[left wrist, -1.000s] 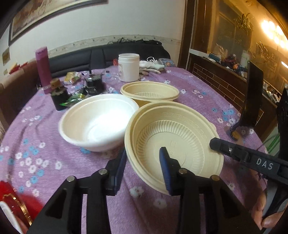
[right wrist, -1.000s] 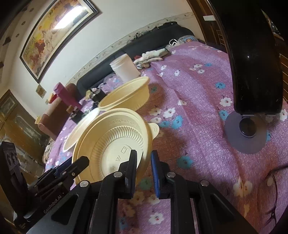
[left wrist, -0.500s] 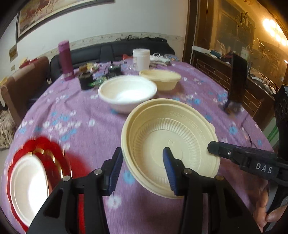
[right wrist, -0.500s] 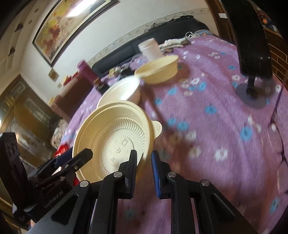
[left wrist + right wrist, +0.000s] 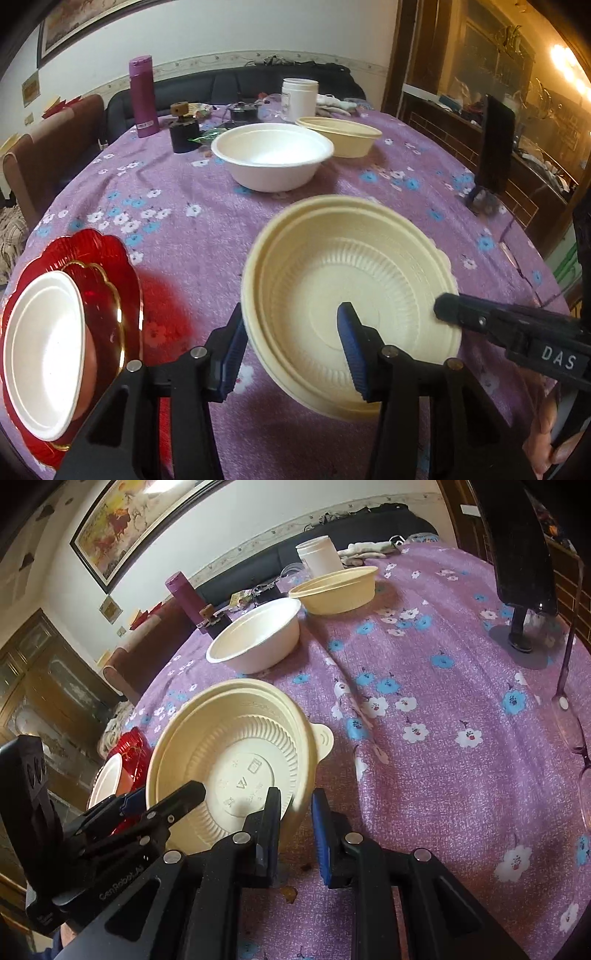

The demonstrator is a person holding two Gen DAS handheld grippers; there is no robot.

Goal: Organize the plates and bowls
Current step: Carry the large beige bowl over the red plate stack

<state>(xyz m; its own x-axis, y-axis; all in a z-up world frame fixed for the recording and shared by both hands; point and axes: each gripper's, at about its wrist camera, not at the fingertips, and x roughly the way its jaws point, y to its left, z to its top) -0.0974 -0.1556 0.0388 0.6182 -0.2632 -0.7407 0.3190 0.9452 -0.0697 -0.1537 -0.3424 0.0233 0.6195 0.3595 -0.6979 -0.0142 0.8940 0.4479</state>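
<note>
Both grippers' fingers are pinching the light, flexible cream bowl [image 5: 347, 295] at opposite rim edges, beside the white bowl [image 5: 273, 160].

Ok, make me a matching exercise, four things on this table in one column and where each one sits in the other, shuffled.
Things:
1. ribbed cream plastic bowl
2. red scalloped plate
3. plain white bowl
4. tall magenta bottle

Places:
A. far left of the table
B. mid-table, in front of another cream bowl
C. near left edge, a white dish on it
D. between both grippers' fingers

Pairs: 1-D, 2-C, 3-B, 4-A
</note>
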